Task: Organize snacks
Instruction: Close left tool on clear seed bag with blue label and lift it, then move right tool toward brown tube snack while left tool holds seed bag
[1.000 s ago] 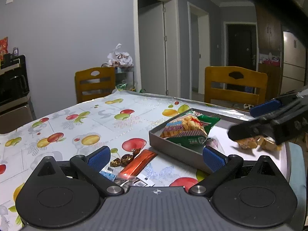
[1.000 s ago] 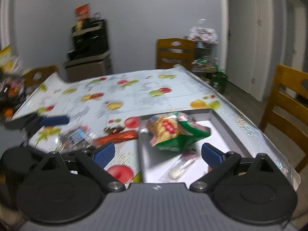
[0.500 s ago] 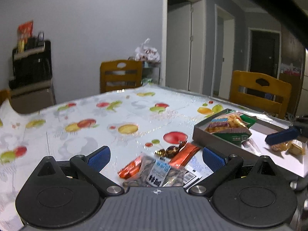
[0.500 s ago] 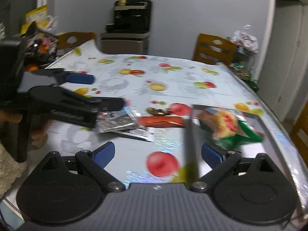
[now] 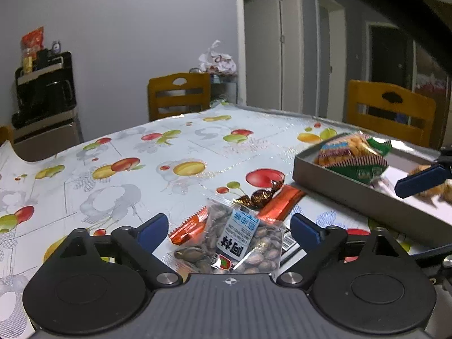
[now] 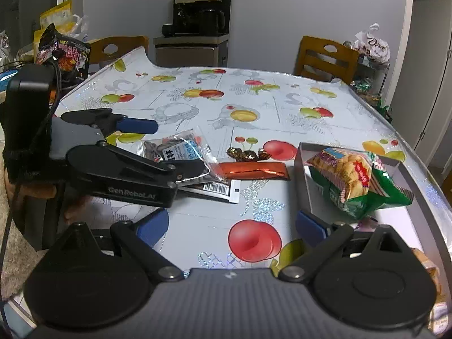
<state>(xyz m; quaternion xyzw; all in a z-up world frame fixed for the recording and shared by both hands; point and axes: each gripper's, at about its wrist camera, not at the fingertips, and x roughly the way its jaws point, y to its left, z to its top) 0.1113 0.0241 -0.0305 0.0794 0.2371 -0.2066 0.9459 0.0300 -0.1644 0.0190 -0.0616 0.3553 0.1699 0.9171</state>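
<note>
A clear packet of seeds [image 5: 228, 243] lies on the fruit-print tablecloth between the fingers of my left gripper [image 5: 230, 230]. Its jaws are closing, with a small gap still showing at the pads. From the right wrist view, the left gripper [image 6: 178, 147] straddles the same seed packet [image 6: 175, 149]. An orange bar [image 6: 254, 169] and wrapped chocolates [image 6: 248, 154] lie just beyond. The grey tray [image 6: 302, 175] at the right holds a green snack bag [image 6: 356, 180]. My right gripper [image 6: 231, 224] hangs open over bare tablecloth beside the tray's left wall.
A flat packet with a barcode [image 6: 226, 189] lies under the seed packet, and a small orange sachet [image 5: 189, 227] beside it. Wooden chairs [image 5: 179, 94] stand around the table. A black and red noodle bag [image 6: 65, 53] sits far left. The table edge runs close behind the tray.
My left gripper swung away from the tray and sank until the seed packet lay between its fingers. My right gripper swung left off the tray to the cloth beside it.
</note>
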